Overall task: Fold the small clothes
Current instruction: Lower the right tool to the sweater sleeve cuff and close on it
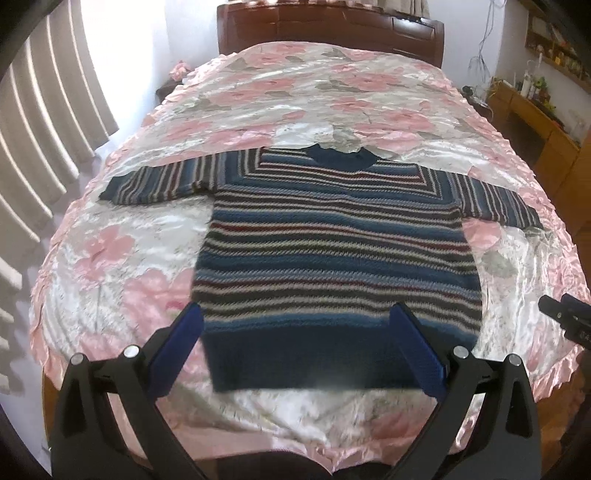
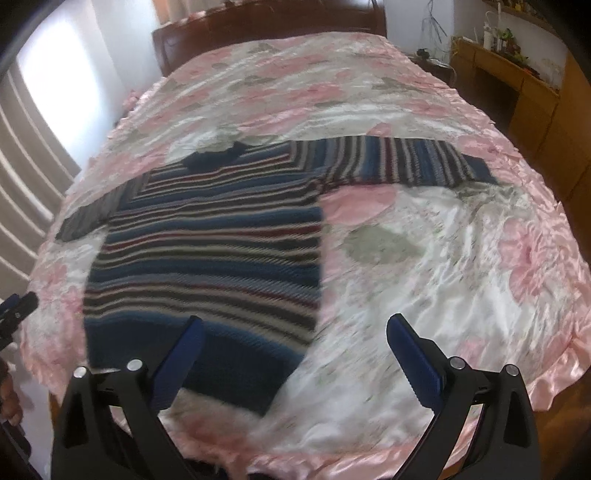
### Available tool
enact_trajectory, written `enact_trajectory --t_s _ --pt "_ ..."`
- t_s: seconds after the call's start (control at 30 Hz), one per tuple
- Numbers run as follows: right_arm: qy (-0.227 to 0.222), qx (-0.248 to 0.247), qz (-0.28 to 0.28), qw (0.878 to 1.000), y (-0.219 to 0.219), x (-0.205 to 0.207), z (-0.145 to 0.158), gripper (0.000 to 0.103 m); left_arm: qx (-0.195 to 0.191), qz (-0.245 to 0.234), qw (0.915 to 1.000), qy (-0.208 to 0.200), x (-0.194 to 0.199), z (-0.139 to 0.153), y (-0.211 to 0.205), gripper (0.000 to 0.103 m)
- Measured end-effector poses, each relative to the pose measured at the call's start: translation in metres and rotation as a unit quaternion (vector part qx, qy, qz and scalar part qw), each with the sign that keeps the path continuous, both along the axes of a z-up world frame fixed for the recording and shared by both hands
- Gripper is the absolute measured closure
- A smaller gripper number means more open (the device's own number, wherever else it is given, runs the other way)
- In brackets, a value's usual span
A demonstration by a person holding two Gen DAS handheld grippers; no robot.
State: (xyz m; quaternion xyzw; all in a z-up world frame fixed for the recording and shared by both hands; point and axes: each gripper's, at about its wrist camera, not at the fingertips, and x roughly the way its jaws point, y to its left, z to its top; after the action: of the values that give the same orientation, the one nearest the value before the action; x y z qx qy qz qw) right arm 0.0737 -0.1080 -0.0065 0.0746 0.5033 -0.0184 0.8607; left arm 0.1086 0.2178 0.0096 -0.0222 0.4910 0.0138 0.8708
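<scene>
a striped knitted sweater in blue, white and dark red [image 1: 332, 236] is laid flat on a bed, with both grippers held spread above its hem.

the sweater is seen in the middle of the left wrist frame and at centre left of the right wrist frame, sleeves stretched out to both sides, dark blue collar toward the brown wooden headboard [image 1: 328, 26]. it rests on a shiny pink and white floral satin bedspread [image 1: 110, 258]. the left gripper [image 1: 295, 328] is seen spread wide at the lower frame, its blue-padded fingers either side of the dark blue hem band, pinching nothing. the right gripper [image 2: 293, 341] is likewise spread, empty, over the hem's right corner. beige curtains [image 1: 40, 122] are seen at upper left, a wooden desk [image 2: 517, 85] at upper right.
</scene>
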Motion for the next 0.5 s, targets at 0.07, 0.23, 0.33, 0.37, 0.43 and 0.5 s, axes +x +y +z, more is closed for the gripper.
enact_trajectory --t_s 0.07,0.23,0.33,0.37,0.43,0.5 --pt "0.006 -0.016 -0.008 1.0 -0.014 0.024 -0.004 0.004 0.005 0.001 0.9999 -0.01 0.023 -0.006 -0.008 0.003" --pt "0.013 -0.033 -0.021 0.999 -0.064 0.09 -0.013 0.004 0.006 0.008 0.9999 -0.006 0.084 -0.026 -0.03 0.003" --pt "0.033 -0.028 -0.042 0.998 -0.11 0.136 -0.024 0.004 0.016 0.004 0.9999 -0.001 0.13 -0.042 -0.054 0.003" --pt "0.044 -0.023 -0.049 0.998 -0.127 0.151 -0.031 0.004 0.015 0.003 0.9999 0.001 0.144 -0.047 -0.064 0.003" --pt "0.064 -0.014 -0.066 0.996 -0.162 0.176 -0.045 0.004 0.002 0.0 1.0 0.007 0.173 -0.058 -0.087 0.003" --pt "0.079 -0.008 -0.082 0.994 -0.197 0.197 -0.058 0.004 -0.002 -0.007 0.9999 0.012 0.197 -0.068 -0.111 0.003"
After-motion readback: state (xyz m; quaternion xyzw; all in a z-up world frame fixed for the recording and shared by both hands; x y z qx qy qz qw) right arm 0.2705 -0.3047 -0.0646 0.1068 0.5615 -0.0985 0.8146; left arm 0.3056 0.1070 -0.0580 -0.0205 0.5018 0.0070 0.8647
